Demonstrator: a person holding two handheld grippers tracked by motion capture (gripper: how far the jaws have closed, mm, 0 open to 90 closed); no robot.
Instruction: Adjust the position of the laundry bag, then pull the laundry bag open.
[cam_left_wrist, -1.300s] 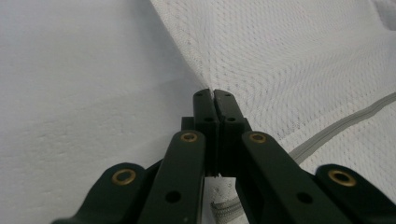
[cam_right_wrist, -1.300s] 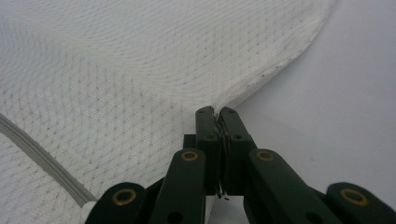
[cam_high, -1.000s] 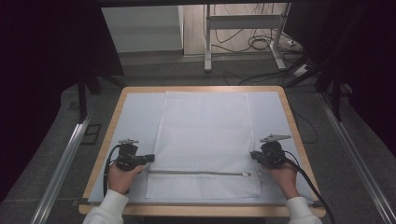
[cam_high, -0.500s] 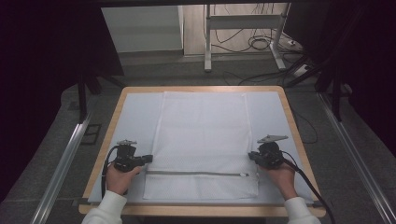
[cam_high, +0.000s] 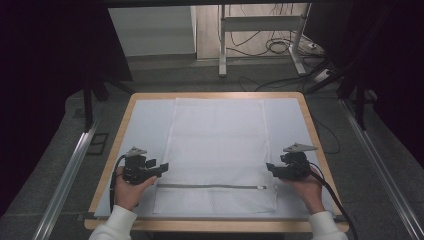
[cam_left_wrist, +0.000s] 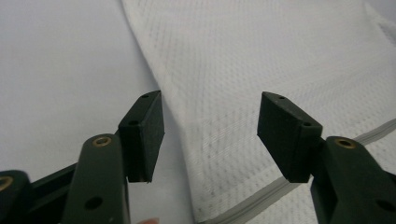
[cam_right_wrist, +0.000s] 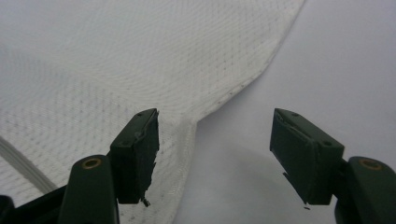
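One white mesh bag (cam_high: 217, 150) is lying flat in the middle of the desk (cam_high: 150, 115), a tall rectangle of dotted weave with one grey zipper (cam_high: 210, 186) running across it near the edge closest to the person. The zipper's small pull is sitting at the end toward the right hand-held gripper. The bag's fabric is looking smooth, with a slightly denser band just above the zipper.

Two hand-held grippers are resting at the bag's sides, level with that band. The left hand-held gripper (cam_high: 161, 169) is sitting at the bag's left edge (cam_left_wrist: 187, 140); its jaws have just been opening and are standing apart, with the edge lying between them but not pressed. The right hand-held gripper (cam_high: 270, 169) is at the bag's right edge (cam_right_wrist: 191, 126), its jaws likewise just opened and apart, gripping nothing.
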